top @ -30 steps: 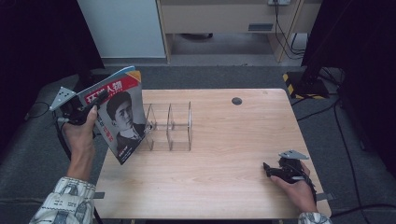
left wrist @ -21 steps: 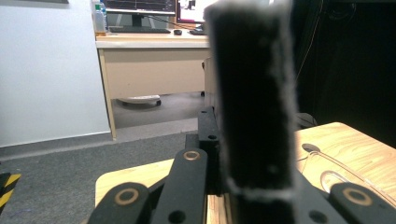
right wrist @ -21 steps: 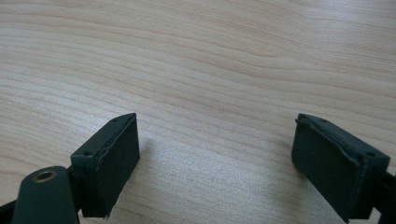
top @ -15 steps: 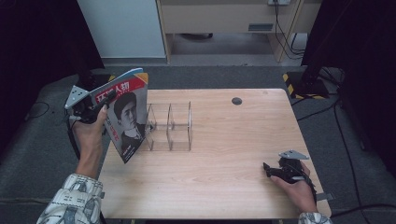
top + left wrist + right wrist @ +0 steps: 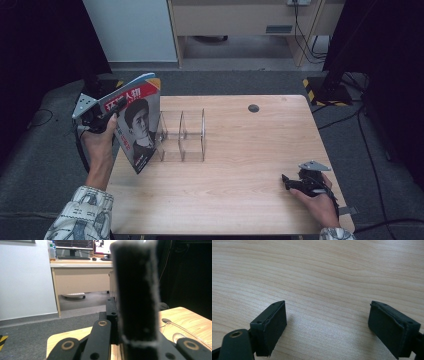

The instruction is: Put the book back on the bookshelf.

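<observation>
Slotting comes next, by my reading: left gripper (image 5: pixel 102 117), jaws pinched on the red-and-white portrait-cover magazine (image 5: pixel 137 127), holds it off the table's left edge, just beside the clear acrylic divider rack (image 5: pixel 182 136). Advice: square the lower edge parallel to the dividers, then lower. Long axis near upright, top tilted left, cover facing the person. Right gripper (image 5: pixel 295 181) rests on the light wooden table (image 5: pixel 260 150), jaws spread, empty.
</observation>
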Tool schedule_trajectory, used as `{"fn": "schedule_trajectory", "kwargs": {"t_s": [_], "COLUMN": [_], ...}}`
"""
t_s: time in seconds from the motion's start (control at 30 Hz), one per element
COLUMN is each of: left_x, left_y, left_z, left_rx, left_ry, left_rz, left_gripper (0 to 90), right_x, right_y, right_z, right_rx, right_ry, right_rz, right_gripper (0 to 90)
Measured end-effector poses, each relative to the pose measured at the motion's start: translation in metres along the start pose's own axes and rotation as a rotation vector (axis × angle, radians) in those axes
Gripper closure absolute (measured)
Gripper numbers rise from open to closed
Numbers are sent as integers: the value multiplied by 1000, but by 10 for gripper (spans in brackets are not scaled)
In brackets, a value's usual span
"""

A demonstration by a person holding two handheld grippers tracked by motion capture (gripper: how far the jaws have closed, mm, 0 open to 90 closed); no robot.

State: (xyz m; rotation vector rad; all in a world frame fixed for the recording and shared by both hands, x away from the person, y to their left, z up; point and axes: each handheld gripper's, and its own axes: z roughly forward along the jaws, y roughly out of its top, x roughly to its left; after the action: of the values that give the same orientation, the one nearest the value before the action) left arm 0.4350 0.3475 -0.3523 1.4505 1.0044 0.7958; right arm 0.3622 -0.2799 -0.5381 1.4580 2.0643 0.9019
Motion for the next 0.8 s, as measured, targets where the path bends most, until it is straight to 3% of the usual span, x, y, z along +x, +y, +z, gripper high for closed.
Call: {"fn": "schedule_trajectory", "kwargs": {"t_s": [0.6,0.8], "left_x": [0,-2], "left_y": [-12,-15], "left_z": [-2,-5], "left_rx": [-41,-48], "left_ry": [13,15], "left_rz": [-41,-33], "left_gripper": [866,866], "right_x": [0,1], "right_y": [0,-1], "right_z": [-1,-1], "right_rx": [1,3], "right_ry": [-1,4], "right_rz": [6,4], "right_gripper": [154,154]}}
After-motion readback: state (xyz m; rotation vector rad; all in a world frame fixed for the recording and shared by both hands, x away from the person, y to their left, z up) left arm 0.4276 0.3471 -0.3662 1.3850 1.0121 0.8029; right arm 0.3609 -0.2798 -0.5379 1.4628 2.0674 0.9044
